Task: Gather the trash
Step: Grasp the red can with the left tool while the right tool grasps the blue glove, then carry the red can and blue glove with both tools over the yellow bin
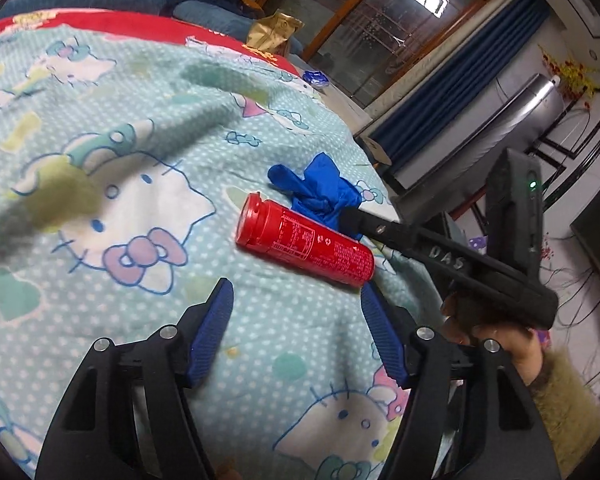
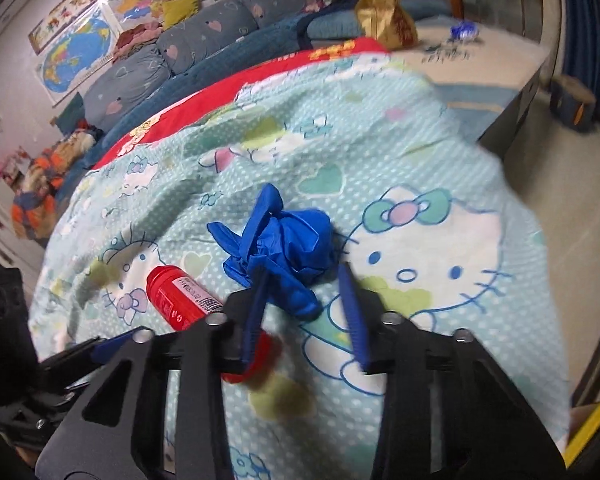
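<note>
Red can (image 1: pixel 305 249) lies sideways just beside crumpled blue glove (image 1: pixel 322 194).

A bed (image 2: pixel 500 64) carries everything here, covered by a pale teal, white-dotted cartoon-cat sheet (image 1: pixel 112 184) that lies rumpled in soft folds. A red blanket (image 1: pixel 100 20) shows as a band along the sheet's far edge, with dark blue bedding (image 2: pixel 228 60) and grey heart-print pillows (image 2: pixel 204 32) piled behind it. On the sheet a red can (image 1: pixel 304 246) lies on its side, and a crumpled blue glove (image 2: pixel 284 244) rests just beside it. Farther back a gold foil bag (image 1: pixel 272 30) sits near the red band. A small blue-and-white wrapper (image 1: pixel 315 78) lies well apart, toward the bed's far corner.
</note>
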`<act>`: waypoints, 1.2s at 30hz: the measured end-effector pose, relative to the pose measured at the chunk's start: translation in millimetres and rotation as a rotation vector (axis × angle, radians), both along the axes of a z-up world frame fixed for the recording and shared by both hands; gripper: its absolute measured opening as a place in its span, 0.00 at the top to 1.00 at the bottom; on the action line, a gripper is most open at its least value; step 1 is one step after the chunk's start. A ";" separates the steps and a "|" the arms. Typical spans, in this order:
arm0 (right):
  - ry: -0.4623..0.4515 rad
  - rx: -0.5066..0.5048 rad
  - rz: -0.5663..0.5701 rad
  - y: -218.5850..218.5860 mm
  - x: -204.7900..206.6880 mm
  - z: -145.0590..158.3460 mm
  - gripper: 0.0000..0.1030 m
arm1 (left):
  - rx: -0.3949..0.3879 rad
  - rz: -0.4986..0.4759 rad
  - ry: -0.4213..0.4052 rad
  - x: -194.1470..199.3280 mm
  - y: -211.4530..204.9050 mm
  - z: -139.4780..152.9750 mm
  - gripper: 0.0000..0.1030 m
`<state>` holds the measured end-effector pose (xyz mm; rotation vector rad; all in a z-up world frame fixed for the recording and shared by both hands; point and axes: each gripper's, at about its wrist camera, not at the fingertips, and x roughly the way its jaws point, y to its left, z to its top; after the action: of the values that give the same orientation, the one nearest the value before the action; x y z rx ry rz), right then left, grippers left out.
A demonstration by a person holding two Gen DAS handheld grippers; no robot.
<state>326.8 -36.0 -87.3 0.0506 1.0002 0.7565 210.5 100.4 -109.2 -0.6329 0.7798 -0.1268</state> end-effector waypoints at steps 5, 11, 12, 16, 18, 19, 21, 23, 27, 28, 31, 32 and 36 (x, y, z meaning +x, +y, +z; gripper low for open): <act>-0.040 0.024 -0.013 -16.2 -13.6 6.6 0.99 | -0.084 0.014 -0.003 14.1 5.0 -5.2 0.39; -0.086 0.054 -0.091 -59.6 -33.2 20.2 0.99 | -0.119 0.044 0.023 38.1 0.9 -8.4 0.38; -0.091 0.060 -0.104 -66.6 -36.2 22.0 0.99 | -0.115 0.052 0.031 42.1 0.0 -8.2 0.38; -0.117 0.067 -0.141 -92.6 -48.9 28.0 0.99 | -0.101 0.085 0.052 56.4 -4.5 -6.7 0.39; -0.137 0.056 -0.157 -104.6 -58.5 31.0 1.00 | -0.074 0.101 0.067 67.2 -8.3 -5.5 0.55; -0.147 0.053 -0.163 -108.7 -62.0 32.2 1.00 | -0.074 0.100 0.070 69.3 -9.1 -6.0 0.57; -0.168 0.045 -0.182 -120.1 -69.6 35.2 1.00 | -0.074 0.097 0.073 72.3 -12.2 -5.8 0.61; -0.181 0.046 -0.197 -129.2 -74.9 38.0 1.00 | -0.061 0.075 0.062 72.6 -20.2 -0.8 0.65; -0.205 0.048 -0.230 -151.0 -85.0 43.2 1.00 | -0.017 0.017 0.030 66.6 -44.3 10.8 0.70; -0.208 0.049 -0.239 -155.7 -87.3 43.7 1.00 | -0.006 -0.001 0.019 65.1 -52.2 14.2 0.71; -0.215 0.055 -0.264 -170.3 -95.3 46.3 1.00 | 0.016 -0.040 -0.005 58.7 -69.2 20.5 0.72; -0.219 0.055 -0.276 -176.7 -98.0 47.2 1.00 | 0.023 -0.055 -0.015 56.8 -75.6 23.7 0.72; -0.217 0.076 -0.312 -193.6 -104.9 49.4 1.00 | 0.045 -0.092 -0.043 49.5 -95.3 31.2 0.72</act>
<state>221.9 -229.7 -37.9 0.1822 0.7347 0.5011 260.0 5.1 -78.0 -0.5503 0.7685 -0.2064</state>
